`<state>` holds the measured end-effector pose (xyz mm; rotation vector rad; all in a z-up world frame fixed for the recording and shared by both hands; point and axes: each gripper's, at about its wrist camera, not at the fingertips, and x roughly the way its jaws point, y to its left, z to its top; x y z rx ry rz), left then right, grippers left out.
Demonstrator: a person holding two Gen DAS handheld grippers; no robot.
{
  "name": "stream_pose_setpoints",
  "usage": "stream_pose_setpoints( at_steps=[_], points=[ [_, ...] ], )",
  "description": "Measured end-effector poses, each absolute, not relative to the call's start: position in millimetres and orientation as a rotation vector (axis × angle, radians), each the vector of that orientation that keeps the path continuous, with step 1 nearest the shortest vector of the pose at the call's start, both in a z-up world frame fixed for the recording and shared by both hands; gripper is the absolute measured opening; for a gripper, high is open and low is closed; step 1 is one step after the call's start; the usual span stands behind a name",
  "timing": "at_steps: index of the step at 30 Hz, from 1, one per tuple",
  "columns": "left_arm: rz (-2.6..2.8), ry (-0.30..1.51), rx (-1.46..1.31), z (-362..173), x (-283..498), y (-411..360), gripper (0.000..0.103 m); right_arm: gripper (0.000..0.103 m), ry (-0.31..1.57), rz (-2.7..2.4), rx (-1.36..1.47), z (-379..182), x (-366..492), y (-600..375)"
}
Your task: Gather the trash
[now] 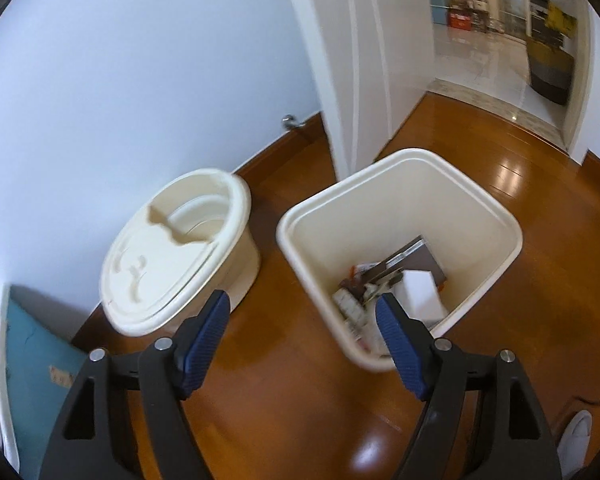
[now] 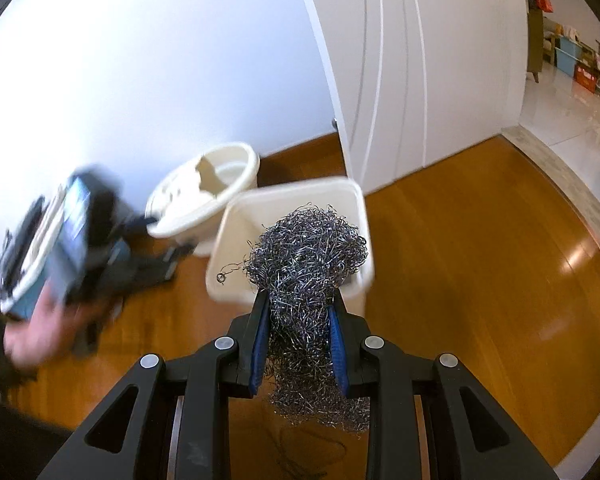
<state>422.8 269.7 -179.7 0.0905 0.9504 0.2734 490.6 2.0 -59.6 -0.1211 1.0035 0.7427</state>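
A cream square trash bin (image 1: pixel 484 200) stands open on the wood floor, with paper and card scraps (image 1: pixel 392 280) at its bottom. My left gripper (image 1: pixel 302 312) is open and empty, held above the bin's near left edge. My right gripper (image 2: pixel 300 300) is shut on a tangled steel wool pad (image 2: pixel 306 256), held above the near side of the same bin (image 2: pixel 236 216). The left gripper and the hand holding it (image 2: pixel 56 248) show blurred at the left of the right wrist view.
The bin's cream lid (image 1: pixel 172 252) lies on the floor left of the bin, by the white wall; it also shows in the right wrist view (image 2: pixel 204 192). A white open door (image 1: pixel 352 60) stands behind the bin. A tiled hallway (image 1: pixel 484 60) lies beyond.
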Motion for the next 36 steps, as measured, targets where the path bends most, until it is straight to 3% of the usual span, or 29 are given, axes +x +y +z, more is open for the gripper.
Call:
stream_pose_setpoints(
  at_steps=[12,15,17,20,25,30,36],
  points=[
    [0.302,0.986,0.043,-180,382,307,0.075,0.03,1.136,0.65,-0.133,-137,570,126],
    [0.302,0.982,0.006,-173,372,318,0.075,0.039,1.199,0.613,-0.176,-161,576,145],
    [0.305,0.979,-0.018,-168,369,325,0.075,0.071,1.218,0.554,-0.197,-171,581,149],
    [0.313,0.96,-0.036,-154,363,332,0.075,0.083,1.22,0.502,-0.165,-171,583,143],
    [0.296,0.94,0.003,-124,350,326,0.075,0.086,1.178,0.508,-0.124,-129,564,126],
    [0.271,0.933,0.029,-72,320,311,0.075,0.087,1.078,0.478,-0.146,-56,491,88],
    [0.299,0.838,0.007,17,227,283,0.076,0.101,0.951,0.36,-0.292,43,371,42]
  ],
)
